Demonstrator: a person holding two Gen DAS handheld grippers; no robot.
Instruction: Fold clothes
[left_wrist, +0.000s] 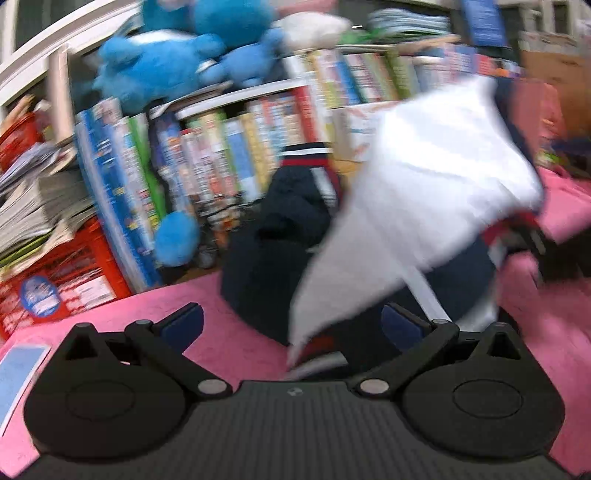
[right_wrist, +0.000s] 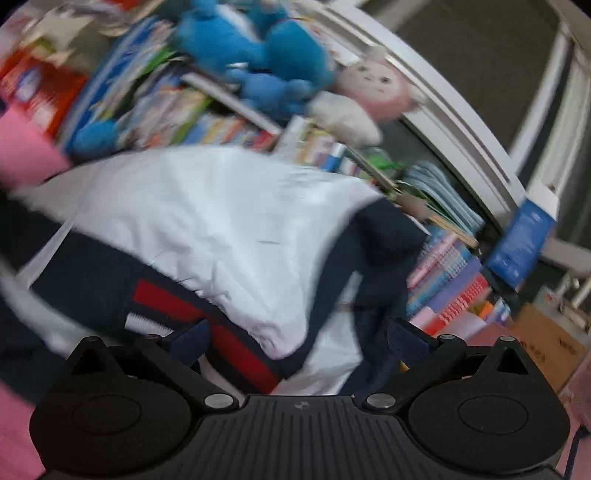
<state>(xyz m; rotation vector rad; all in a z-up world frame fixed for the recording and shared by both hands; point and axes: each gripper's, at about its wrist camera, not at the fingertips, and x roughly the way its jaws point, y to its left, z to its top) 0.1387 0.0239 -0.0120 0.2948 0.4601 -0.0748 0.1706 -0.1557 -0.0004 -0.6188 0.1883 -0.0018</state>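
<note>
On the pink fabric-covered surface (left_wrist: 229, 314), one navy-and-white jacket with red and white striped trim (left_wrist: 417, 173) is bunched up and partly airborne, white lining out; frames are motion-blurred. Nothing looks folded yet: no flat panels, no clean creases. I'd call the task early, with spreading flat, sleeves in and fold-over all left.

Left gripper (left_wrist: 291, 325): fingers wide apart, cloth edge hanging between them, no pinch visible. Right gripper (right_wrist: 297, 338): fingers also spread, with the red striped hem lying between them; contact on the pads unclear, so hold not confirmed.

Count:
- garments: 1 that I can separate (navy mound behind could be the same piece, can't tell)
- grippers: 2
- blue plush toys (left_wrist: 177, 62): at least 2, blur blocks an exact count
- pink-faced plush doll (right_wrist: 376, 86): 1
- rows of colourful books on the shelves (left_wrist: 236, 155): too many and too blurred to count
</note>
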